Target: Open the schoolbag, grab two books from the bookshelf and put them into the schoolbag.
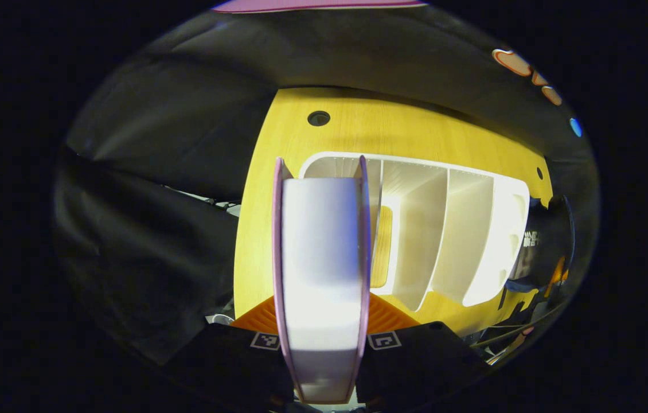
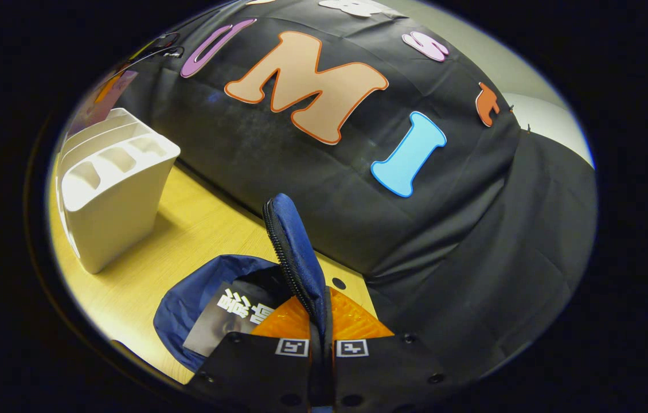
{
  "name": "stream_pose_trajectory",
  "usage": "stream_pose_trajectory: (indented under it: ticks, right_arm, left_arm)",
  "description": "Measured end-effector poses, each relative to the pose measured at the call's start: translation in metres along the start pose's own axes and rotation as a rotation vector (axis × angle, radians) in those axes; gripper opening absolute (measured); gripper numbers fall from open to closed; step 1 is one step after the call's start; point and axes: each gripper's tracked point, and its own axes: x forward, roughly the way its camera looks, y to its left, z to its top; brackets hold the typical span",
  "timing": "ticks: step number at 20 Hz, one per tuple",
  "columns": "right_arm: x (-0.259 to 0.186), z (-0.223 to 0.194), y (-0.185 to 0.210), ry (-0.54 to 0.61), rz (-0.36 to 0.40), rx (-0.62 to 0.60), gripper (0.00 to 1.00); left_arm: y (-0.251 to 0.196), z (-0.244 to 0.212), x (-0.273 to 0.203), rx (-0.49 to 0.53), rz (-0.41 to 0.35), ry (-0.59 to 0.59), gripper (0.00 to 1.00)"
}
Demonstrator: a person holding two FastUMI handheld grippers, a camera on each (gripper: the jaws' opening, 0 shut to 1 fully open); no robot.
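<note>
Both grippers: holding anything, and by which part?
Left gripper grips a pink-covered book across its covers, page edge up. Right gripper pinches the schoolbag by its zippered opening edge.

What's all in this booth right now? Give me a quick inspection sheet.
Surface: yellow wooden table, with a round hole.
Job's things: white bookshelf, its slots look empty; book with purple covers held above it; blue schoolbag open, another book inside.
Clutter: nothing seen.
Grippers: left gripper shut on the book; right gripper pinching the schoolbag's zipper flap.
Cables: thin cables behind the table edge.
Surroundings: black cloth wall.
</note>
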Motion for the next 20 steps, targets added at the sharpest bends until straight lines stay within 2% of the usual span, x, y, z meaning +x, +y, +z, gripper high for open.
stream_pose_trajectory:
  ticks: [1, 2, 5, 7, 10, 11, 14, 15, 16, 17, 20]
  right_arm:
    - [0.0, -0.001, 0.0, 0.0, 0.004, 0.004, 0.05]
    - [0.0, -0.001, -0.001, -0.001, 0.01, 0.007, 0.02]
    - [-0.001, 0.0, -0.003, -0.007, 0.023, 0.011, 0.06]
    - [0.0, 0.0, -0.004, -0.014, 0.031, 0.008, 0.04]
    - [0.0, 0.001, -0.007, -0.025, 0.04, 0.008, 0.02]
    - [0.0, 0.0, -0.008, -0.028, 0.041, 0.013, 0.05]
    - [-0.001, 0.0, -0.012, -0.032, 0.04, 0.03, 0.04]
    - [-0.001, 0.0, -0.014, -0.034, 0.038, 0.033, 0.04]
    - [-0.001, 0.001, -0.015, -0.034, 0.037, 0.037, 0.04]
    - [-0.001, 0.0, -0.016, -0.035, 0.037, 0.04, 0.04]
    - [-0.003, 0.001, -0.021, -0.042, 0.035, 0.041, 0.04]
  left_arm:
    - [0.0, 0.001, -0.012, -0.02, 0.002, -0.029, 0.4]
    - [-0.002, 0.002, -0.023, -0.029, 0.002, -0.053, 0.41]
    - [-0.004, 0.002, -0.064, -0.039, 0.012, -0.137, 0.4]
    - [-0.009, 0.0, -0.088, -0.043, 0.012, -0.17, 0.4]
    - [-0.027, 0.0, -0.12, -0.065, -0.024, -0.234, 0.41]
    - [-0.035, 0.001, -0.129, -0.07, -0.045, -0.257, 0.4]
    - [-0.062, 0.003, -0.15, -0.066, -0.113, -0.322, 0.41]
    - [-0.072, 0.001, -0.153, -0.067, -0.136, -0.333, 0.36]
    - [-0.086, -0.002, -0.156, -0.064, -0.17, -0.337, 0.4]
    - [-0.1, -0.005, -0.158, -0.067, -0.215, -0.338, 0.37]
    - [-0.147, -0.005, -0.164, -0.078, -0.361, -0.338, 0.37]
